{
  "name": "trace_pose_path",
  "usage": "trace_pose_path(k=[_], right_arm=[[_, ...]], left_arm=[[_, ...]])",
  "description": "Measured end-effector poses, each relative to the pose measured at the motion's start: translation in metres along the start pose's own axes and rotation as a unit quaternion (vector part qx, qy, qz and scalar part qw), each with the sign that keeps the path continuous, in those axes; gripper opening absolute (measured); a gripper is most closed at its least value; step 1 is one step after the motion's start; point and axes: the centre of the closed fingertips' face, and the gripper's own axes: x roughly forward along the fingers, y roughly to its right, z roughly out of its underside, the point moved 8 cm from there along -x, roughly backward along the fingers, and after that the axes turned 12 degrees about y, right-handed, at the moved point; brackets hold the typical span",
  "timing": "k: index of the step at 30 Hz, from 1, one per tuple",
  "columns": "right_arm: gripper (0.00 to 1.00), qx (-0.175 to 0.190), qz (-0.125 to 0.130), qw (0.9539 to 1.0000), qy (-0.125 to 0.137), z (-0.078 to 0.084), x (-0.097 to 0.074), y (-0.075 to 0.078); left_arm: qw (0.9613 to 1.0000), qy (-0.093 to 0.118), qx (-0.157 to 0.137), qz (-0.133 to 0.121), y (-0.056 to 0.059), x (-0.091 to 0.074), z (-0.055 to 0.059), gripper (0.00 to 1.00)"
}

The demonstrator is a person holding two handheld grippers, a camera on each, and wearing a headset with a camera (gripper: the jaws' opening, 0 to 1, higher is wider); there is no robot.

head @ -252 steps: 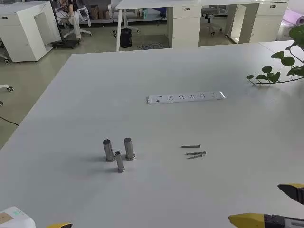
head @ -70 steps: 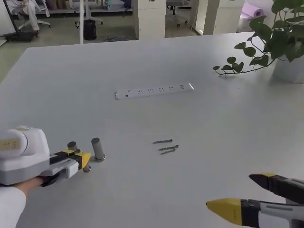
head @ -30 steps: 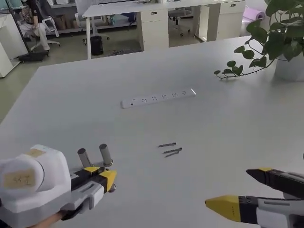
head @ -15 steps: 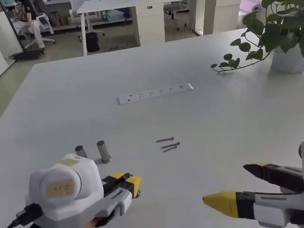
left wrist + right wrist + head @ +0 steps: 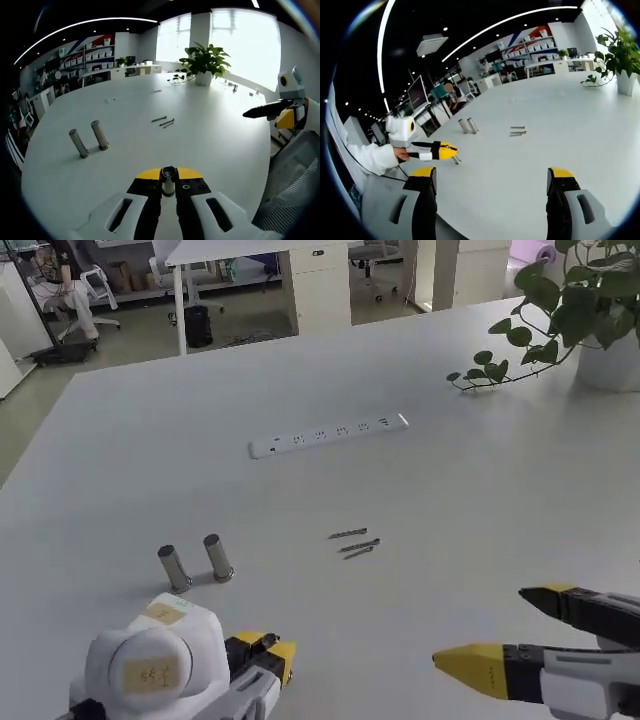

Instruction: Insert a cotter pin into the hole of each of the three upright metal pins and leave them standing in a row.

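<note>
Lifted off, one smooth steel cylinder fills the left claw.

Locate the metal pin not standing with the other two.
The metal pin is clamped in the left gripper, low centre in the left gripper view, nearer the person than the two standing pins on the table.

Head view looks down; gripper views sit low, seemingly opposed; all share the cotter pins.
</note>
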Motion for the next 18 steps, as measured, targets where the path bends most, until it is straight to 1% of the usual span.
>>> trace_pose_path(k=[2,3,5,9,11,14,16,17,18], right_arm=[[0.89,0.000,0.000,1.0000,0.001,0.0002,0.0000,-0.0001],[0.89,0.001,0.002,1.0000,0.000,0.0006,0.0001,-0.0001],[0.89,0.000,0.001,1.0000,-0.002,0.0012,0.0004,-0.0002],[0.88,0.001,0.001,1.0000,-0.005,0.0019,0.0017,-0.0007],[0.88,0.001,0.000,1.0000,-0.006,0.0024,0.0022,-0.0010],[0.88,0.001,0.001,1.0000,-0.009,0.0032,0.0025,-0.0014],[0.88,0.001,0.001,1.0000,-0.009,0.0034,0.0023,-0.0017],[0.88,0.001,0.001,1.0000,-0.010,0.0034,0.0021,-0.0018],[0.88,0.000,0.001,1.0000,-0.009,0.0033,0.0021,-0.0018]], left_arm=[[0.9999,0.000,-0.009,-0.010,-0.0021,-0.0003,0.0013,0.07],[0.9998,0.003,-0.011,-0.018,-0.0037,-0.0005,0.0019,0.07],[0.9996,0.003,-0.015,-0.024,-0.0048,-0.0003,0.0025,0.07],[0.9996,0.005,-0.018,-0.022,-0.0056,0.0008,0.0040,0.07],[0.9998,0.005,-0.004,-0.021,-0.0058,0.0021,0.0045,0.07],[0.9998,0.004,-0.010,-0.015,-0.0039,0.0040,0.0057,0.07],[0.9999,0.005,-0.009,-0.014,-0.0036,0.0060,0.0072,0.07],[0.9999,0.001,0.002,-0.010,-0.0029,0.0076,0.0093,0.07],[0.9999,-0.002,0.003,-0.010,-0.0025,0.0086,0.0106,0.07]])
